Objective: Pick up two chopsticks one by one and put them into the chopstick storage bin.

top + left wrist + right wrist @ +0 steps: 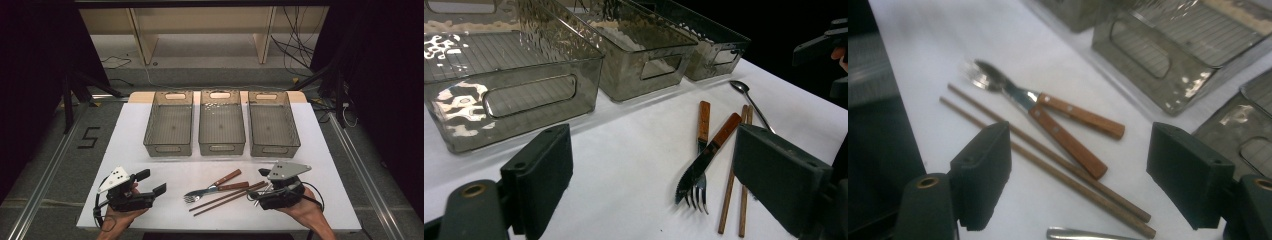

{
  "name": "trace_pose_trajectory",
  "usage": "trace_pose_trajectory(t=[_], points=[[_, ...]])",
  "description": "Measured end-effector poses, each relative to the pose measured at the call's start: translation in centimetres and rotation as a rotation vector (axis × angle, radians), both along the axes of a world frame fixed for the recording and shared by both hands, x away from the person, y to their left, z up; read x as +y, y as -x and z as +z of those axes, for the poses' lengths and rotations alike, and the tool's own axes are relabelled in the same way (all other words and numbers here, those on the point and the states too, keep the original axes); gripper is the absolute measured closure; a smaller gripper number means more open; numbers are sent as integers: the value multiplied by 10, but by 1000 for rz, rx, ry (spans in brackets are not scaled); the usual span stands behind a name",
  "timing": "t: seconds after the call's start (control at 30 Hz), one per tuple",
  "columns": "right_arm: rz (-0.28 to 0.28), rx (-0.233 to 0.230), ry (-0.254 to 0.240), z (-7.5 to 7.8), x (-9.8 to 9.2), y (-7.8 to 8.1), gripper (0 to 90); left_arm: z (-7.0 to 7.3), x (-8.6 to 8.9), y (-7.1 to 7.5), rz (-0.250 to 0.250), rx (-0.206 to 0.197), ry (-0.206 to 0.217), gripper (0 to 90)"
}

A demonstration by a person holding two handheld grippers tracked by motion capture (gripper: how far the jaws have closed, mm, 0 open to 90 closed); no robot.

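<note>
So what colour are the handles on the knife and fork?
Reddish-brown wood, on both the knife handle and the fork handle. The right gripper view shows them best.

White table (150, 210), three bins (222, 131), cutlery (216, 189), chopsticks (227, 198)

bins: three clear grey bins (168, 123), (221, 121), (273, 122) side by side toward 12 o'clock on the white surface (130, 150)
cutlery: fork (200, 193) and knife (231, 187) with wooden handles, crossing near 6 o'clock
chopsticks: brown pair (227, 198) just beside the cutlery, toward 5 o'clock
spoon: metal (750, 99), beyond the chopsticks
floor: black "5" mark (89, 137) at 9 o'clock
</note>
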State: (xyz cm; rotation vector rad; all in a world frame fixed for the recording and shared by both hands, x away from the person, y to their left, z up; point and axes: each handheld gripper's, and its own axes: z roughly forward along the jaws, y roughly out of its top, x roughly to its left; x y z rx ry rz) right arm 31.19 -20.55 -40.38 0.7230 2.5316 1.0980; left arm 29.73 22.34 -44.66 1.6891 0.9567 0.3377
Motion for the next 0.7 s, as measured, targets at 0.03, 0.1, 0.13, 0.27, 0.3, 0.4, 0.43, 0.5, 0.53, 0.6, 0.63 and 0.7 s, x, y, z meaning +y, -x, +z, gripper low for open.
trace_pose_trajectory(t=[0.03, 0.1, 0.13, 0.27, 0.3, 0.4, 0.43, 0.5, 0.53, 0.6, 0.63, 0.7], points=[[20, 12, 28, 0, 3, -1, 273, 0, 0, 0, 0, 0, 0, 160], [55, 23, 80, 0, 10, -3, 283, 0, 0, 0, -1, -2, -1, 160], [72, 29, 103, 0, 13, -4, 293, 0, 0, 0, -2, -2, -1, 160], [153, 36, 186, -3, 28, -7, 328, 0, 0, 0, -4, -1, 0, 160], [170, 42, 206, -4, 31, -7, 338, 0, 0, 0, -4, -1, -1, 160], [221, 44, 260, -6, 42, -10, 374, 0, 0, 0, -2, -1, -1, 160], [238, 46, 281, -7, 45, -11, 385, 0, 0, 0, -2, -1, 0, 160], [266, 57, 313, -9, 51, -13, 411, 0, 0, 0, 1, 0, 3, 160], [279, 66, 324, -11, 54, -14, 426, 0, 0, 0, 1, 0, 5, 160], [303, 75, 355, -14, 59, -17, 448, 0, 0, 0, 2, -1, 8, 160], [315, 76, 371, -16, 61, -18, 456, 0, 0, 0, 1, -2, 7, 160], [332, 82, 398, -20, 65, -19, 468, 0, 0, 0, -1, -2, 2, 160]])
